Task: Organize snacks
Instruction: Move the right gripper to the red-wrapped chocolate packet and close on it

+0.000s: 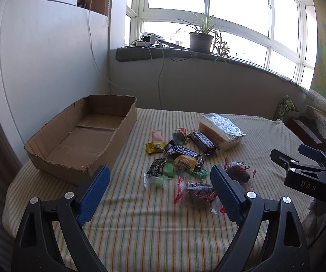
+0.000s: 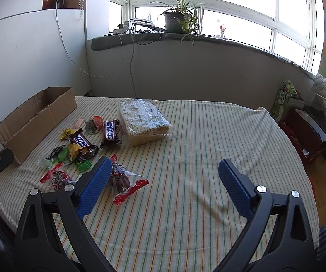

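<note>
Fingers [image 1: 95,195] of the left gripper [image 1: 160,192] are spread wide and hold nothing, hovering above the striped cloth [image 1: 140,222] of the desk. The gripper points level toward the window wall, with the cardboard box [image 1: 81,136] ahead on its left. That box is open-topped, its long axis running away toward the wall. Just right of the box lies the snack pile: a Snickers bar [image 1: 182,151] lying slantwise, a second dark bar [image 1: 202,142] beside it, and a wrapped bread loaf [image 1: 220,131] farther from the box. Two red-trimmed dark candies [image 1: 200,191] lie nearest, one partly behind the right finger. The right gripper [image 1: 307,165] shows at the frame's right edge, well apart from the box.

From the right wrist, the right gripper [image 2: 165,181] likewise has its fingers [image 2: 236,188] wide apart and empty, over bare cloth. The cardboard box [image 2: 36,122] sits far left; the Snickers bar [image 2: 82,144] and loaf [image 2: 143,119] lie between.
</note>
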